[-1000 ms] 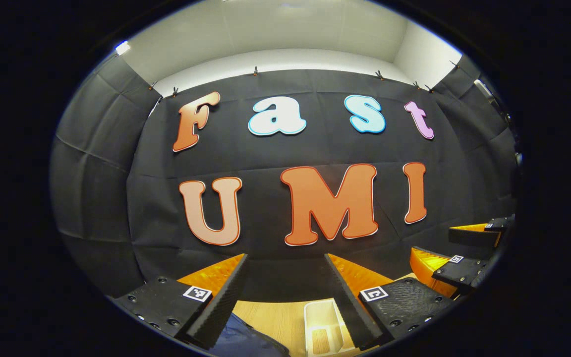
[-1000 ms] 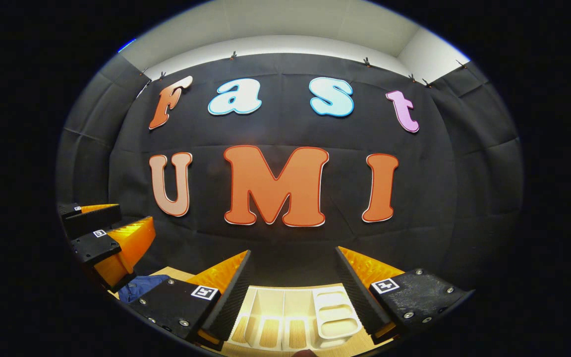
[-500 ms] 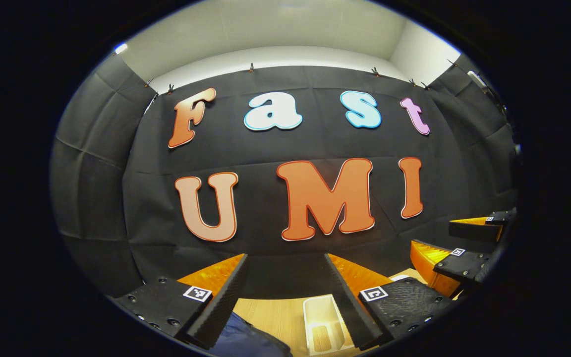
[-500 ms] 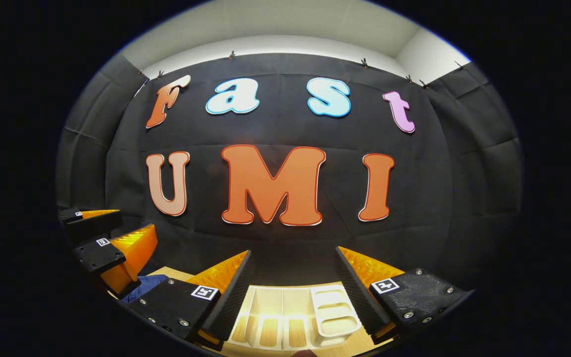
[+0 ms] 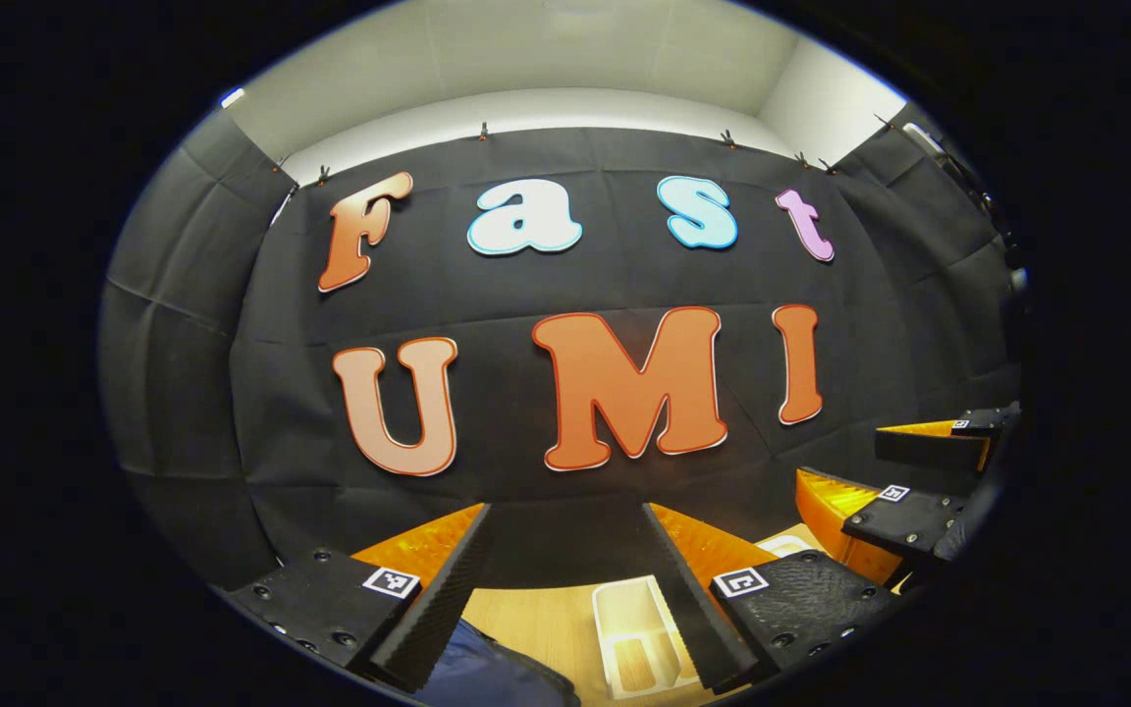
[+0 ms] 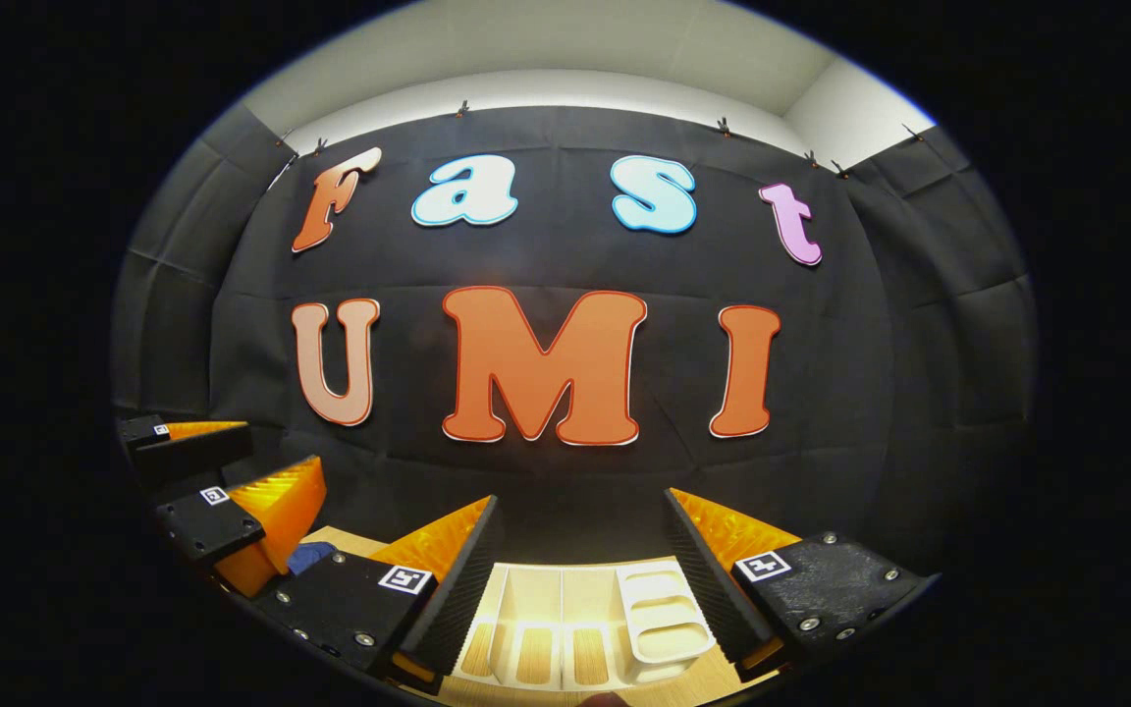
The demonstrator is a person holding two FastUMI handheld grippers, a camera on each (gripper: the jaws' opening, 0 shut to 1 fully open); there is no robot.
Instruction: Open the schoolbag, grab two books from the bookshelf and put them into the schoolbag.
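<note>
A corner of the dark blue schoolbag [image 5: 487, 679] lies on the wooden table at the bottom of the left gripper view, just under my left gripper [image 5: 565, 511], which is open and holds nothing. The white bookshelf [image 6: 575, 628], with several slots, stands on the table below and between the fingers of my right gripper [image 6: 582, 498], which is also open and holds nothing. One end of the bookshelf [image 5: 636, 638] lies beside my left gripper's right finger. Both grippers hover above the table, side by side, facing the back wall. A sliver of the bag [image 6: 310, 557] peeks out behind the left gripper [image 6: 242, 460].
The light wooden table [image 5: 536, 619] runs up to the black cloth wall close behind the shelf. In the left gripper view the right gripper [image 5: 880, 469] hangs open at the right edge. Black cloth closes off both sides.
The left gripper view has swung slightly to the right, so the wall and shelf slid left. In the right gripper view the left gripper has drifted nearer and covers more of the bag.
</note>
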